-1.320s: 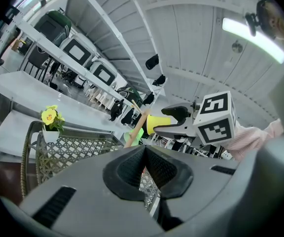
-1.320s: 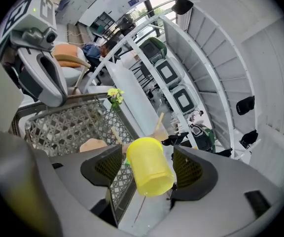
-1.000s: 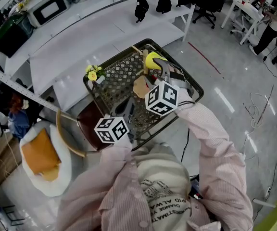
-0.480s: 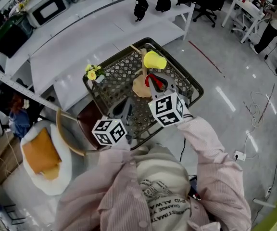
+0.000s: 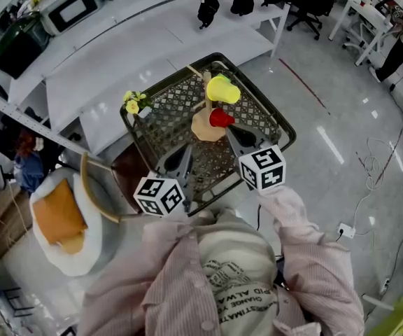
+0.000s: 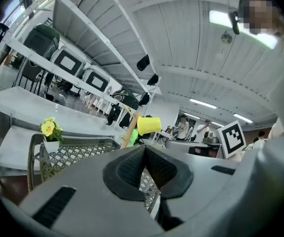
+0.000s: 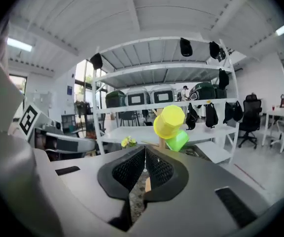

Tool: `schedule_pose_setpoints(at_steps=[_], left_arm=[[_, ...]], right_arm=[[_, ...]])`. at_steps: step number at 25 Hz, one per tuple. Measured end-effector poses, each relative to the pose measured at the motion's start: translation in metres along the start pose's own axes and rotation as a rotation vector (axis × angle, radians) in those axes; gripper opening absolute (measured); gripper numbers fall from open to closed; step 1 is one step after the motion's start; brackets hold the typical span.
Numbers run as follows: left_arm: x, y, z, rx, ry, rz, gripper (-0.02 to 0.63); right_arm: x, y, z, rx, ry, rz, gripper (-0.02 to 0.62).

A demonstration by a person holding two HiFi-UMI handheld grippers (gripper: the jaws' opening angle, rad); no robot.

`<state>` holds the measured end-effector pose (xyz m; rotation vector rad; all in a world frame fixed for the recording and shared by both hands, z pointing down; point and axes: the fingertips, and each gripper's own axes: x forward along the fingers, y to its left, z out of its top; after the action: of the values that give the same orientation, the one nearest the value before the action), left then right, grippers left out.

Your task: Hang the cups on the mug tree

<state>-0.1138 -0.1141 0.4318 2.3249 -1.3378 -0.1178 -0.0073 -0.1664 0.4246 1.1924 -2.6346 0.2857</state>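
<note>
Cups hanging on mug tree (image 5: pixel 206 127) just past right gripper (image 7: pixel 145 151) fingertips, yellow cup (image 5: pixel 224 89) high, red cup (image 5: pixel 220 117) lower, its jaws just closing together on nothing, left gripper (image 6: pixel 145 151) likewise pinched together, empty.

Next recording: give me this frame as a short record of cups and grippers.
Mug tree: standing in mesh basket
Yellow cup: hanging on tree, topmost
Green cup: hanging just under yellow cup
Red cup: lower on tree, not gripped
Left gripper: shut, empty
Right gripper: jaws just closed, empty, clear of tree
</note>
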Motion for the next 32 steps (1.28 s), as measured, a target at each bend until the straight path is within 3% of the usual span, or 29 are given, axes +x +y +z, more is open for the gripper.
schedule_pose_setpoints(at_steps=[3, 7, 21, 32], left_arm=[[0.000, -0.004, 0.000, 0.009, -0.012, 0.013, -0.002], [-0.001, -0.007, 0.002, 0.040, -0.035, 0.043, -0.002], [-0.012, -0.013, 0.023, 0.161, -0.096, 0.135, -0.002], [-0.016, -0.007, 0.026, 0.172, -0.097, 0.184, -0.002]], right_arm=[[-0.006, -0.006, -0.005, 0.092, -0.034, 0.035, 0.000], [-0.012, -0.014, -0.010, 0.128, -0.059, 0.033, 0.000], [-0.038, -0.032, -0.008, 0.175, -0.139, 0.005, -0.002], [-0.043, -0.036, -0.004, 0.170, -0.160, -0.002, -0.002]])
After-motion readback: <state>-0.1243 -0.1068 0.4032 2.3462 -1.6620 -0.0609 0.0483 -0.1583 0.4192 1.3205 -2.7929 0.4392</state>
